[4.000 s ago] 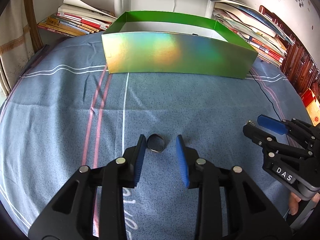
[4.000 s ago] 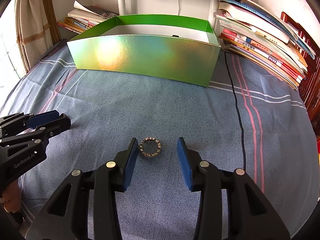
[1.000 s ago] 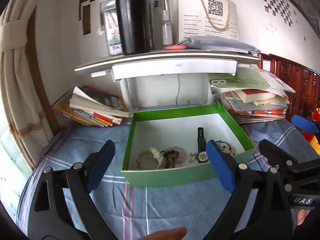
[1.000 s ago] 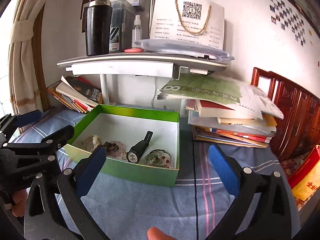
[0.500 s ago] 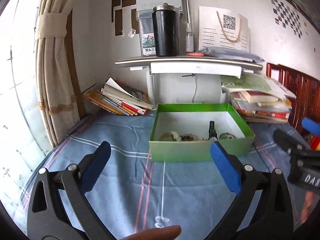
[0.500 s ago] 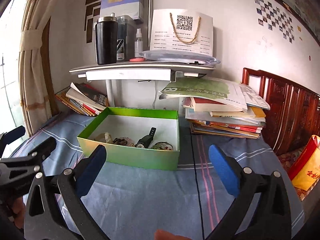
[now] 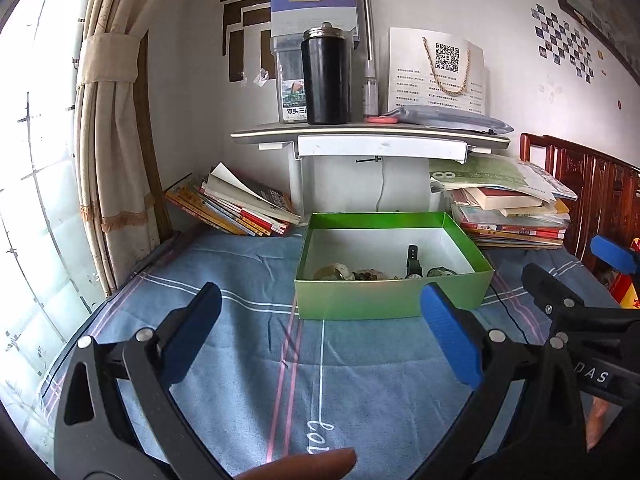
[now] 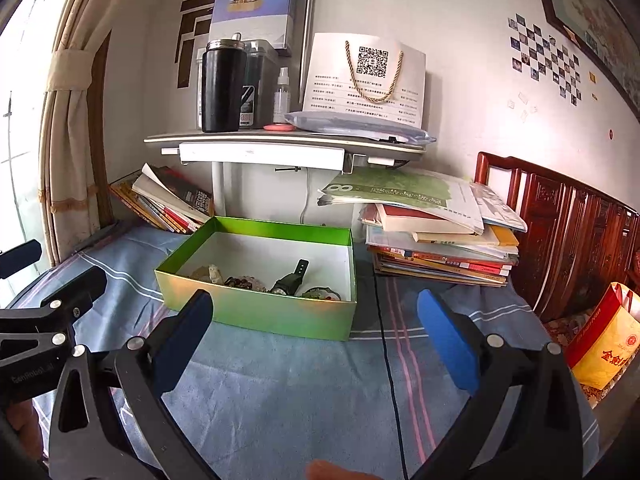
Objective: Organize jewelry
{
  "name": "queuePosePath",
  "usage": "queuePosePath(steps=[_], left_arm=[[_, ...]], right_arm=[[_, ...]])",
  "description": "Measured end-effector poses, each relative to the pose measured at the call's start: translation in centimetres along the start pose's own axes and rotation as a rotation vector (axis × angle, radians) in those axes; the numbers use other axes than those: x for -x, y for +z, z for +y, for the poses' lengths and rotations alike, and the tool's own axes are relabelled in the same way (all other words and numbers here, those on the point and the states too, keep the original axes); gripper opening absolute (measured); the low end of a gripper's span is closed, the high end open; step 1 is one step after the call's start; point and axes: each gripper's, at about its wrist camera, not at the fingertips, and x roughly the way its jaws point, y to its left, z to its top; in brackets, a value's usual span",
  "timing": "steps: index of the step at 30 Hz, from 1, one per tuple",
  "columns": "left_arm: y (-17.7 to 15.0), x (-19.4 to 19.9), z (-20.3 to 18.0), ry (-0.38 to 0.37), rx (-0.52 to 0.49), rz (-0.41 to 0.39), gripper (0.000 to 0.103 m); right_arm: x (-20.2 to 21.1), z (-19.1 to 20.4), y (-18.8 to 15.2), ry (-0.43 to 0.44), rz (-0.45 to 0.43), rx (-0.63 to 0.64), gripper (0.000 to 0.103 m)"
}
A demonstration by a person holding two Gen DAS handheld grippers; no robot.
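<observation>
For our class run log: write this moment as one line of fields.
left gripper: jaws open, empty | right gripper: jaws open, empty | green box: on bedsheet, holds watch, beads | phase: clear of box

Blue striped bedcloth (image 7: 248, 280) spread below and ahead of the tongs; white shelf (image 7: 372, 136) straight ahead, well above them, bearing a black tumbler (image 7: 326, 76), a small spray bottle (image 8: 282, 94), a QR-coded paper bag (image 8: 368, 80); slumped books (image 7: 236, 208) ahead left; taller book stack (image 8: 440, 240) ahead right; tied curtain (image 7: 108, 152) far left; carved wooden headboard (image 8: 576, 248) far right.
</observation>
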Motion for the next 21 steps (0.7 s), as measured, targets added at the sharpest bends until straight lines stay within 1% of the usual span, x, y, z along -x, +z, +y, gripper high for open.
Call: queuePosePath(steps=[9, 21], left_arm=[[0.06, 0.43, 0.02, -0.014, 0.000, -0.009, 0.099], [-0.05, 0.18, 0.07, -0.021, 0.000, 0.001, 0.099]], right_arm=[[0.33, -0.01, 0.05, -0.007, -0.001, -0.003, 0.100], [0.12, 0.25, -0.03, -0.014, 0.011, -0.005, 0.100]])
